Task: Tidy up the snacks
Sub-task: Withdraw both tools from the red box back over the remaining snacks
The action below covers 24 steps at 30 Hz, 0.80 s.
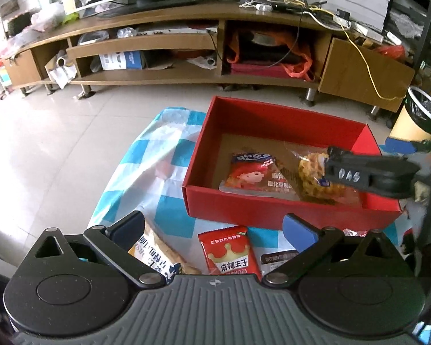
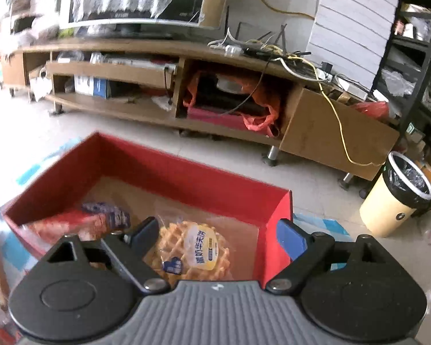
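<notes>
Now the right claw (image 2: 215, 240) hangs wide over the waffle bag (image 2: 192, 251) in the red box (image 1: 273, 210). The left claw (image 1: 212, 231), also wide, should probably grab the red packet (image 1: 230, 254) at its 6 o'clock next.

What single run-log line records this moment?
left gripper: open, over loose packets | right gripper: open, above waffle pack | red box: two snacks inside
</notes>
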{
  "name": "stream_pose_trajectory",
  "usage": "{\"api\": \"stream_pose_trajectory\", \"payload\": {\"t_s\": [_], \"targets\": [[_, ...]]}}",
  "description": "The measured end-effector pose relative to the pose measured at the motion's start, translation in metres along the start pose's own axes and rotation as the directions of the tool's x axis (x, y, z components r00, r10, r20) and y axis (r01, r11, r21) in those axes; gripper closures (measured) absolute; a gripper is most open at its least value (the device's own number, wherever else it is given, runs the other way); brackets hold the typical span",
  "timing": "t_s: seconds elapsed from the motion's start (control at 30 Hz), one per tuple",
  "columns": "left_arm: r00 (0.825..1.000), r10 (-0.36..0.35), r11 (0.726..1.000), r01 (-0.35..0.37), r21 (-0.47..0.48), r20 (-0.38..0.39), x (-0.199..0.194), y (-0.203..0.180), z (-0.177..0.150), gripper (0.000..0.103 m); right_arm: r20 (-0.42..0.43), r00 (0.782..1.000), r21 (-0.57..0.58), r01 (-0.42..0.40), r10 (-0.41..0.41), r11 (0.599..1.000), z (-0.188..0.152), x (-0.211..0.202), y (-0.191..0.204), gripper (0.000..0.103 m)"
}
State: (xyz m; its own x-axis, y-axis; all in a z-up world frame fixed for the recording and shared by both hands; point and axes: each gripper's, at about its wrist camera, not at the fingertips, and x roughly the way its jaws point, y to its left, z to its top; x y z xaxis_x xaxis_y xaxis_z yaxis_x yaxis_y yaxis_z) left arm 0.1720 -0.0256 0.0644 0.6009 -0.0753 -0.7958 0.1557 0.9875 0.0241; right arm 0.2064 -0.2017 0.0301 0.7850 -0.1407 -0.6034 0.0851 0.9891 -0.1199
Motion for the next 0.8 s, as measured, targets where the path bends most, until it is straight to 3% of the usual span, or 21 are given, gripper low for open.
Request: {"api": "stream_pose_trajectory", "payload": {"t_s": [0.33, 0.8], "targets": [[1.0, 0.024, 0.999, -0.024, 0.037, 0.007, -0.016, -0.004, -0.012, 0.0, 0.019, 0.998, 0.037, -0.057, 0.056, 0.998, 0.003, -0.055, -0.001, 0.017], [0.996, -0.008, 0.999, 0.005, -0.037, -0.086, -0.03, 0.015, -0.045, 0.0, -0.042, 0.996, -0.02, -0.086, 0.085, 0.996, -0.047, -0.116, 0.017, 0.016]]}}
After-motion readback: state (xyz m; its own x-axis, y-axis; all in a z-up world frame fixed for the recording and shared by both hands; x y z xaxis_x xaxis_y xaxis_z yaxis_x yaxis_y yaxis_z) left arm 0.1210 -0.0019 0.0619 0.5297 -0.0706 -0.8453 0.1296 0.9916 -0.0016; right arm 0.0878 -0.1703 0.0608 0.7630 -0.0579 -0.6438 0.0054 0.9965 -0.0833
